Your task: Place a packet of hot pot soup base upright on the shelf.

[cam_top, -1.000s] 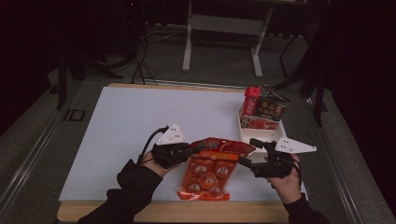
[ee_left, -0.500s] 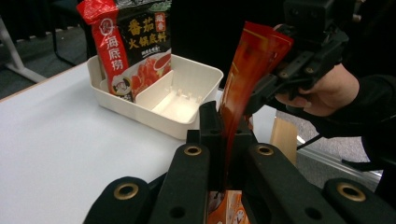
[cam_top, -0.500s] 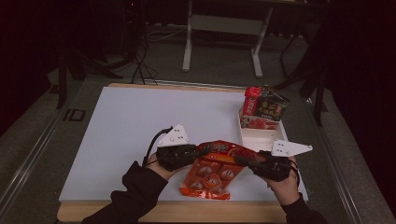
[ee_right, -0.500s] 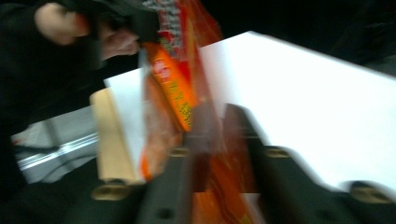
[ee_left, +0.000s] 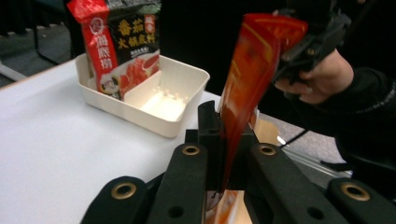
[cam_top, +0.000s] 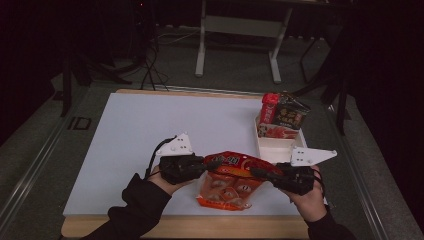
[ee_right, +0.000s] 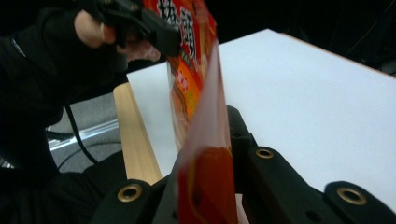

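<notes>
at the near edge of the white table (cam_top: 130, 130), a red snack bag (cam_top: 231, 179) hangs stretched between the two grippers, its top edge raised and its lower part drooping toward the wooden table edge (cam_top: 200, 226). the left gripper (cam_top: 209, 164) is clamped on the bag's left top corner; in the left gripper view its black jaws squeeze the thin red film edge-on, with the film running up between them. the right gripper (cam_top: 260, 173) has just been closing and now pinches the bag's right top corner; in the right gripper view the film stands pressed between its jaws, and the bag's printed face stretches away toward the other hand. just beyond the right gripper sits a cream divided tray (cam_top: 276, 148), its near compartment bare. in the tray's far compartment stand upright a red packet (cam_top: 269, 107) and a dark soup-base packet (cam_top: 291, 114), touching each other. past the table, a metal stand (cam_top: 239, 30) rises from the dark floor.
</notes>
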